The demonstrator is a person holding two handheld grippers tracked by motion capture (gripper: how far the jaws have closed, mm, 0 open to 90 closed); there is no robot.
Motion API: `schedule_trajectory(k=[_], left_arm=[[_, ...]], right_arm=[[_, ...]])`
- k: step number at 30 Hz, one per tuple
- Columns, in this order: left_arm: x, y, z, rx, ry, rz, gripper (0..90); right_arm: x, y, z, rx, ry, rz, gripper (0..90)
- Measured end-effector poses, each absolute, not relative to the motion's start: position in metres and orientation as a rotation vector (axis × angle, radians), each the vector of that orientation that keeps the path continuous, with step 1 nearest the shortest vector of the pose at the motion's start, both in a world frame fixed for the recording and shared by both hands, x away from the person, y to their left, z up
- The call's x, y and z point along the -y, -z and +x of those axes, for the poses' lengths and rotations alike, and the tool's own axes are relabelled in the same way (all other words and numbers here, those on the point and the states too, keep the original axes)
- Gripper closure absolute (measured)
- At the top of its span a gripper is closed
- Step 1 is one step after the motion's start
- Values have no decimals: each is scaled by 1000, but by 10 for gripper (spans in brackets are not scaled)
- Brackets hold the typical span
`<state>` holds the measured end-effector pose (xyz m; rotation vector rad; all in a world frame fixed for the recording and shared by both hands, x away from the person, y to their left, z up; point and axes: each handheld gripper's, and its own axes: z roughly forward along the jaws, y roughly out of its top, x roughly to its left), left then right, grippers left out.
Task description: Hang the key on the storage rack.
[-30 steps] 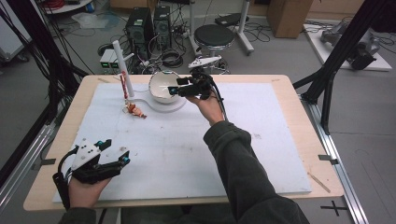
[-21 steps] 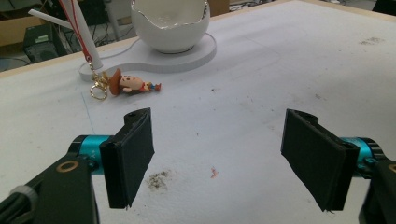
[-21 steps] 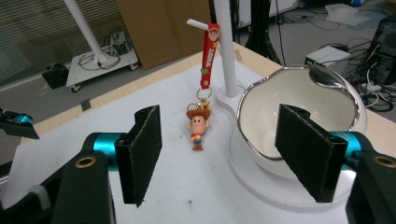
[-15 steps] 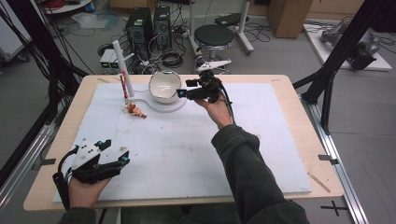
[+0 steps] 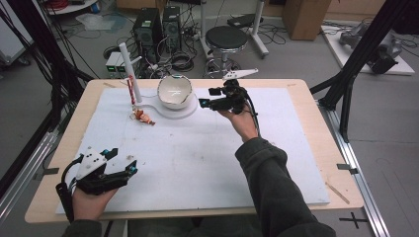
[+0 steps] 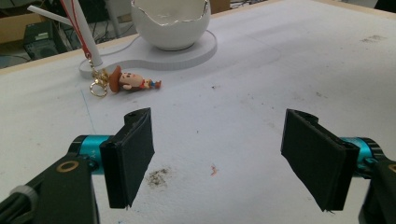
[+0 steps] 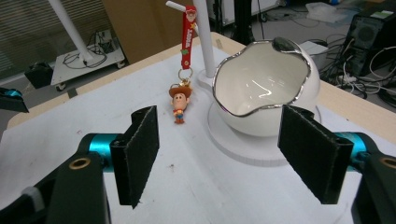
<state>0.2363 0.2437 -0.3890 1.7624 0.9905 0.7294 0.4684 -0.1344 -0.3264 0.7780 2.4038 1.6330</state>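
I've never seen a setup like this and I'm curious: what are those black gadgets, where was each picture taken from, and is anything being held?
A person sits at a table with a hand-held grasping tool in each hand. The high view looks down from above. There the left tool rests near the table's front edge, and the right tool is held up beside the white bowl. The other two pictures come from cameras riding on the tools, looking out between their black jaws. Beside the bowl, a small cowboy keychain lies on the table, its red strap hanging from a white stand. Both tools are open and hold nothing; the right one's jaws have just been opening.
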Motion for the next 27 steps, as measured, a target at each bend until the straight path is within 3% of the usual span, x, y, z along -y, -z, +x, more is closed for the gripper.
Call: schedule_trajectory(k=[27], left_arm=[[-244,390,237,-1000,-723,1757,257]], right_arm=[[188,328,443,-2330,-1622,807,214]])
